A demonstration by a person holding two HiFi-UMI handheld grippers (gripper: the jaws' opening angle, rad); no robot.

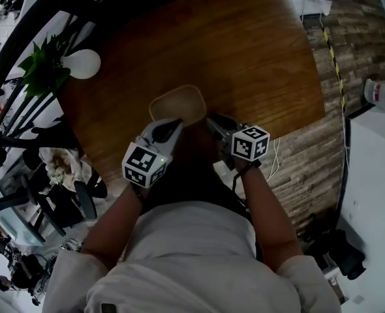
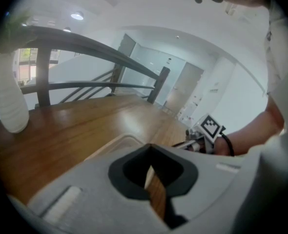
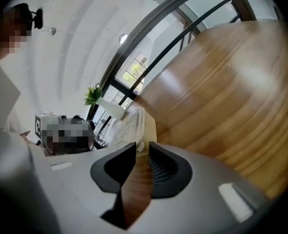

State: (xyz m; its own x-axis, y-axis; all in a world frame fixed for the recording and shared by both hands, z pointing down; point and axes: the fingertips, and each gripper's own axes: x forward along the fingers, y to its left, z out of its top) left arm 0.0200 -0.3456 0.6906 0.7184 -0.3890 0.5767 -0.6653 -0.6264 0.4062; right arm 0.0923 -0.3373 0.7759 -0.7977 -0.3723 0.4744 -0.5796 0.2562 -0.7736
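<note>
— Where do we have the tray [image 1: 177, 103]?
— Middle of the frame, on the wooden table [image 1: 258, 57], just above both claws. Our left gripper [image 1: 177, 122] is pressed together, empty; our right gripper [image 1: 210, 120] stands a narrow slit apart at the tray's lower right corner

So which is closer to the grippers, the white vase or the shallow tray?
The shallow tray: it lies right at the tips of the left gripper and right gripper; the white vase stands off at the table edge.
</note>
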